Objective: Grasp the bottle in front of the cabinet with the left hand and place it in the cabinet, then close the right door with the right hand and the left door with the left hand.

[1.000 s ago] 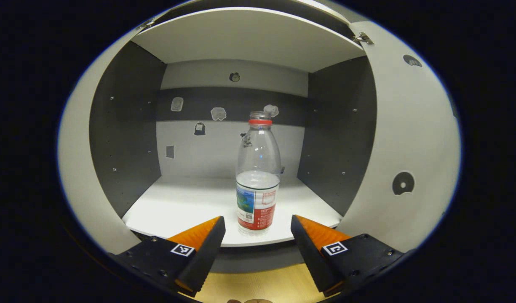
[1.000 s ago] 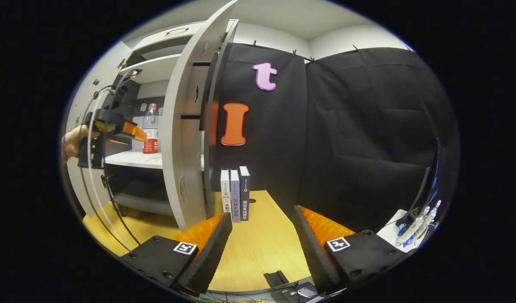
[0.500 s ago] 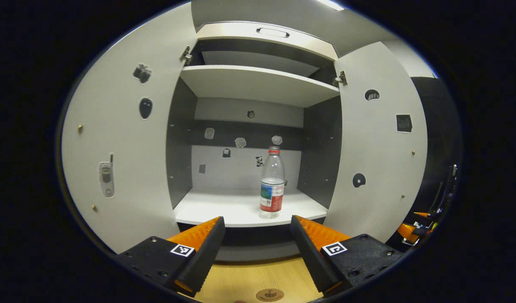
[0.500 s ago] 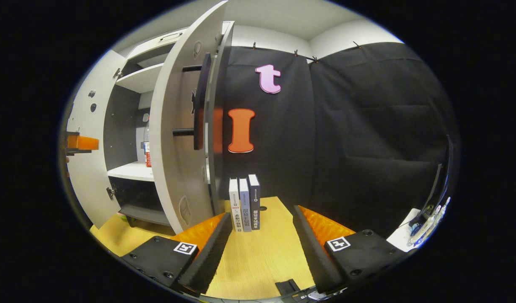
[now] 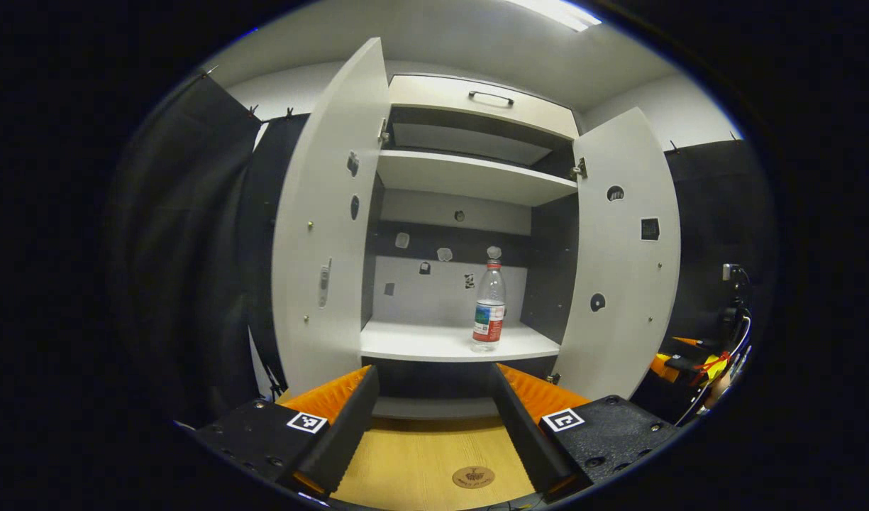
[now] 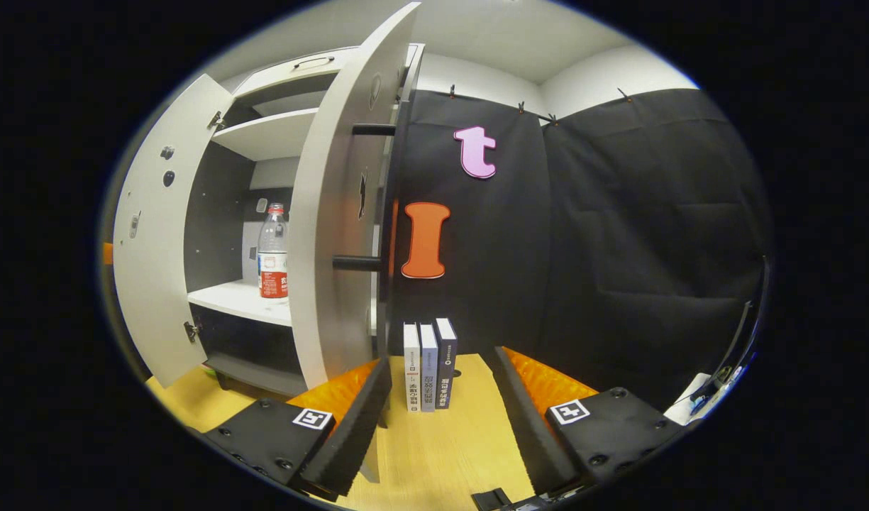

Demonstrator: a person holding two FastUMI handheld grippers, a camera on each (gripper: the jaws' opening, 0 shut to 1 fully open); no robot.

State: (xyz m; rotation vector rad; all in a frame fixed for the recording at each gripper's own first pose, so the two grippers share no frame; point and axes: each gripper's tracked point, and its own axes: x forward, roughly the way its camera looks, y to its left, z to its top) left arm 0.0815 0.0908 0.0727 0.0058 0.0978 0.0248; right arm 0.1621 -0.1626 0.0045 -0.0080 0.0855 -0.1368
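Bottle (image 5: 489, 306) upright on cabinet shelf (image 5: 434, 344), near right wall. Left gripper (image 5: 434, 419) has pulled well back vs 1 s ago, fingers apart, empty. Right gripper (image 6: 438, 419) fingers apart, near right door (image 6: 342, 234) edge. Both doors open; placing done, closing next.

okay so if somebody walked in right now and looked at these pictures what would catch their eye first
Probably the tall white cabinet with both doors swung wide. A clear plastic bottle with a red cap and red label stands upright, alone on its white middle shelf, toward the right side. In the right gripper view, three upright books stand on the wooden table beside the cabinet.
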